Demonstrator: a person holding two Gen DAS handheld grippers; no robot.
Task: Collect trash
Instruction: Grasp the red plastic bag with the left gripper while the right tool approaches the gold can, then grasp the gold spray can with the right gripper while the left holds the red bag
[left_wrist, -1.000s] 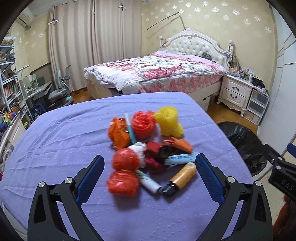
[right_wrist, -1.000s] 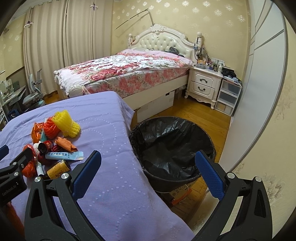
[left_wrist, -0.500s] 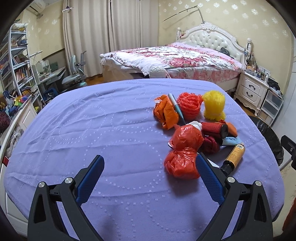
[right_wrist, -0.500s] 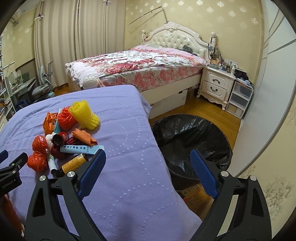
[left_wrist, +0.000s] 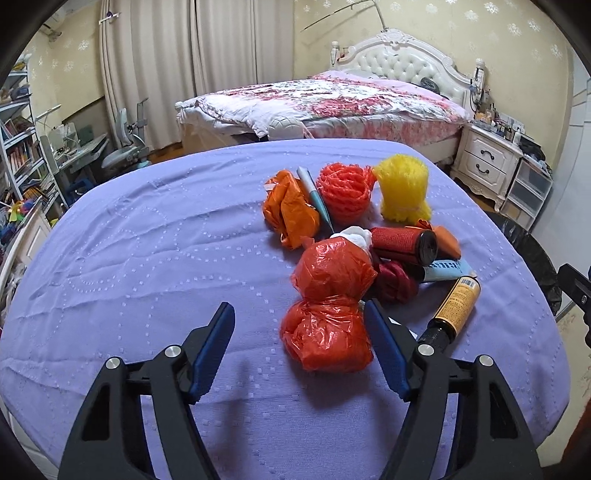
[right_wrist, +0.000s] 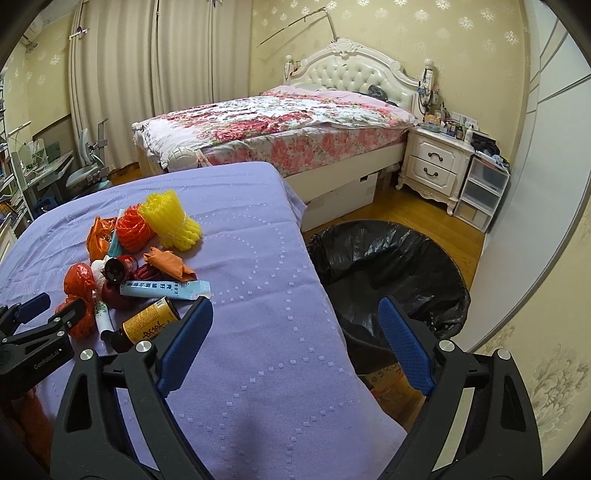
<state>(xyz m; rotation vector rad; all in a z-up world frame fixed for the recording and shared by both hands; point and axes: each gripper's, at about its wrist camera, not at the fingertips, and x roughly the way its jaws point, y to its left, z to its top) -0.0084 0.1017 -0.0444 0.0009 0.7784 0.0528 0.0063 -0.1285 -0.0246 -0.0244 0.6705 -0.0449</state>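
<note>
A: Starting at the left of the left wrist view: what is the left gripper (left_wrist: 299, 334) doing?

B: Its jaws are closing, and nothing is pinched yet. The nearer red plastic bag (left_wrist: 325, 338) sits in the gap, close against the right-hand finger (left_wrist: 384, 350), while the other finger stands clear of it. I'd judge this the first pick.

A: And the rest of the trash?

B: All heaped on the purple tablecloth (left_wrist: 147, 258), centre to right of the frame: a second red bag (left_wrist: 332, 271), an orange bag (left_wrist: 290, 212), an orange mesh roll (left_wrist: 345, 192), a yellow foam net (left_wrist: 404, 192) and a yellow bottle (left_wrist: 456, 304) at the right.

A: Moving to the right wrist view?

B: The right gripper (right_wrist: 295, 343) hangs with jaws wide and empty, over the cloth's edge. The black-lined bin (right_wrist: 388, 266) stands on the floor to the right of centre; what I can see of its inside looks empty.

A: So how far along?

B: Barely begun, by my reading. Everything is left to carry over.
</note>
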